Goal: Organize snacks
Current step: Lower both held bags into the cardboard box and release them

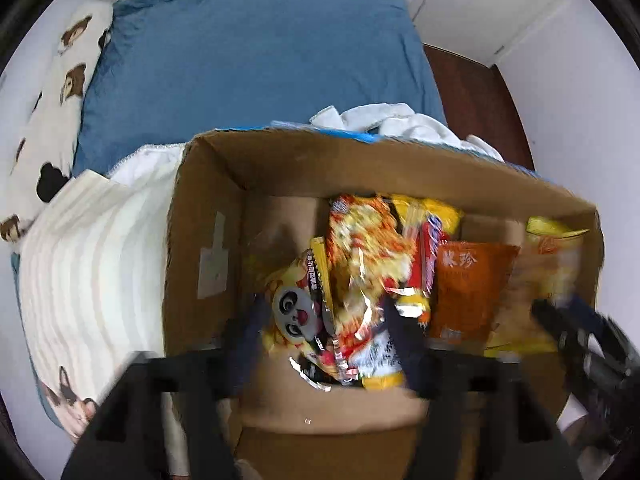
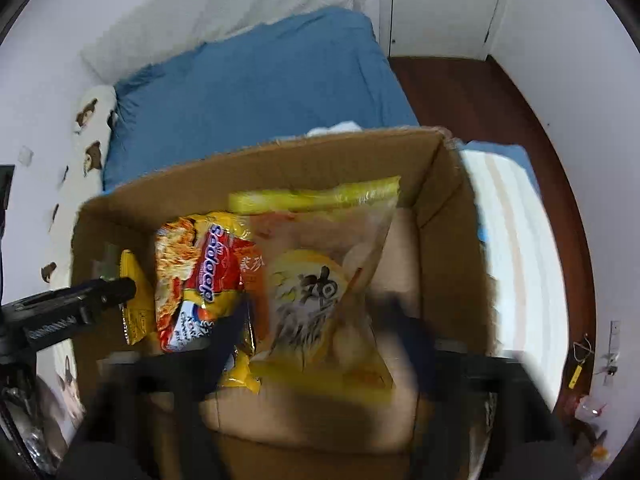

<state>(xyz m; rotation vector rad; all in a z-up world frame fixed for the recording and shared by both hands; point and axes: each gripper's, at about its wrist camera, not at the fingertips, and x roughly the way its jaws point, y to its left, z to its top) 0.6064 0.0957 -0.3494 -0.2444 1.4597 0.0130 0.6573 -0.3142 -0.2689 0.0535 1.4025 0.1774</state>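
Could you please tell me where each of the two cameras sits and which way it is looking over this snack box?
Left wrist: on the left gripper, looking down into the cardboard box at the panda packet; its open fingers show, and the right gripper enters at right.
Right wrist: on the right gripper, steeply down on the big yellow bag; the left gripper enters at left.
Shared: box, red noodle packet, blue bed cover.

The red-and-orange noodle packet [image 2: 200,276] in the cardboard box [image 2: 452,216] reads "Sedaap" in white letters. The orange packet [image 1: 468,288] beside it bears the Chinese characters "味珍"; smaller print is blurred.
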